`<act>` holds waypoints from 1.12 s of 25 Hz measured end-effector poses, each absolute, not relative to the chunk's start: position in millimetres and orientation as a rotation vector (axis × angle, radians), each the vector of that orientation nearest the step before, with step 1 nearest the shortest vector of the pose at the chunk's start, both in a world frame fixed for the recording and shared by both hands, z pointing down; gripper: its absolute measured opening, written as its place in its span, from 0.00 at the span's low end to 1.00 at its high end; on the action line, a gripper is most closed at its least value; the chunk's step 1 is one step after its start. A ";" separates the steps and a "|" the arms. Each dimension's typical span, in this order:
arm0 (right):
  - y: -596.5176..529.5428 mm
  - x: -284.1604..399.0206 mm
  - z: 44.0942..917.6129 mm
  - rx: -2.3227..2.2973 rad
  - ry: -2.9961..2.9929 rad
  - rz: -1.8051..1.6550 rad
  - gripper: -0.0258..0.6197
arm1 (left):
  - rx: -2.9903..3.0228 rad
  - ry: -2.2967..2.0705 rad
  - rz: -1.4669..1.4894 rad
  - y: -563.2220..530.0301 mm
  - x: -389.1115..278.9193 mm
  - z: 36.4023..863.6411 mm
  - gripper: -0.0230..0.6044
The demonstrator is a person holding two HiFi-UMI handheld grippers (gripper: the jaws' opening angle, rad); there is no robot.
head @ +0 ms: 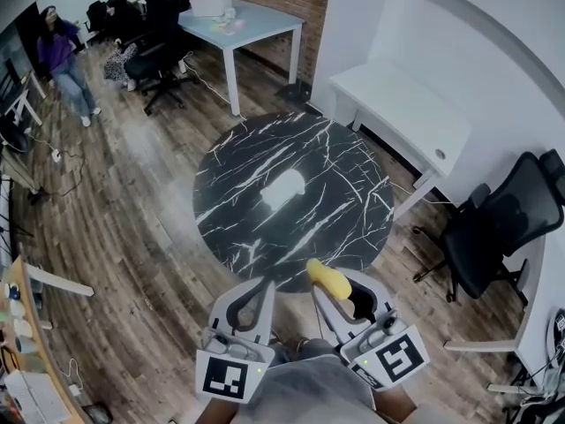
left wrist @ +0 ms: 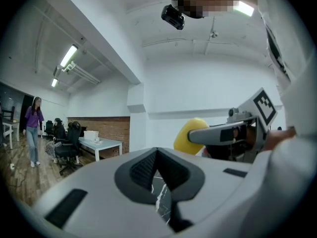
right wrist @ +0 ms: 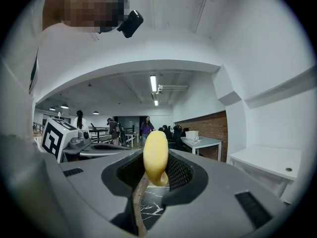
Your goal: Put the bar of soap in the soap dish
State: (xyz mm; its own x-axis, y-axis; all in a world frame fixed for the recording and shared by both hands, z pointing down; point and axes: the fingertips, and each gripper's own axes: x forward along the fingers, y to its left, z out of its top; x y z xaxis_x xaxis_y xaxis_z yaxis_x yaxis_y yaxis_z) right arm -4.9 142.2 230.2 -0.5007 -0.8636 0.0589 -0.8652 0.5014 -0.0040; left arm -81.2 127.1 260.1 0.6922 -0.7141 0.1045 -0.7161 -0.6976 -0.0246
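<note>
A yellow bar of soap stands upright between the jaws of my right gripper, which is shut on it just short of the near rim of the round black marble table. The right gripper view has the soap dead centre in that gripper. A white soap dish lies near the table's middle, well beyond both grippers. My left gripper hangs beside the right one, shut with nothing in it. From the left gripper view the soap shows to the right.
A black office chair stands right of the table, a white desk along the right wall. At the back are a white table, dark chairs, and a person at far left. The floor is wood.
</note>
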 end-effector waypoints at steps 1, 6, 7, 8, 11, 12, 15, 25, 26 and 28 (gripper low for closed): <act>138.1 -4.7 229.0 1.547 -2.679 0.045 0.23 | 2.873 -1.213 0.164 123.1 -81.0 260.1 0.04; 114.4 2.9 224.6 1.554 -2.681 0.016 0.23 | 2.885 -1.210 0.159 99.4 -70.8 259.9 0.04; 108.8 5.6 223.6 1.556 -2.683 0.008 0.23 | 2.888 -1.210 0.161 93.7 -67.7 260.1 0.04; 103.0 8.6 222.5 1.558 -2.685 -0.001 0.23 | 2.890 -1.213 0.164 87.8 -64.5 260.4 0.04; 83.4 18.3 221.2 1.549 -2.696 -0.018 0.23 | 2.886 -1.232 0.166 68.4 -54.6 260.4 0.04; 76.5 21.6 221.4 1.540 -2.699 -0.018 0.23 | 2.881 -1.240 0.157 61.8 -50.8 259.3 0.04; 55.8 31.1 219.7 1.516 -2.721 -0.020 0.23 | 2.868 -1.261 0.146 43.1 -39.6 256.4 0.04; -11.0 61.1 209.5 1.410 -2.814 -0.033 0.23 | 2.833 -1.377 0.105 -21.6 -5.9 246.7 0.04; -17.2 62.9 208.2 1.396 -2.825 -0.036 0.23 | 2.836 -1.397 0.103 -26.7 -4.6 244.4 0.04; -28.9 64.9 204.5 1.365 -2.847 -0.051 0.23 | 2.839 -1.431 0.097 -36.6 -1.9 239.3 0.04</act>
State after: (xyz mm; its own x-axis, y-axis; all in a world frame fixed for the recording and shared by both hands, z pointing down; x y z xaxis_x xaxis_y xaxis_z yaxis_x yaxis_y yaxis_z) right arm 64.9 -28.9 204.5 -0.6260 -0.7793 -0.0286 -0.7798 0.6256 0.0222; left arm -1.9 -36.6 239.3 0.5934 -0.8040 0.0369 -0.8017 -0.5945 -0.0619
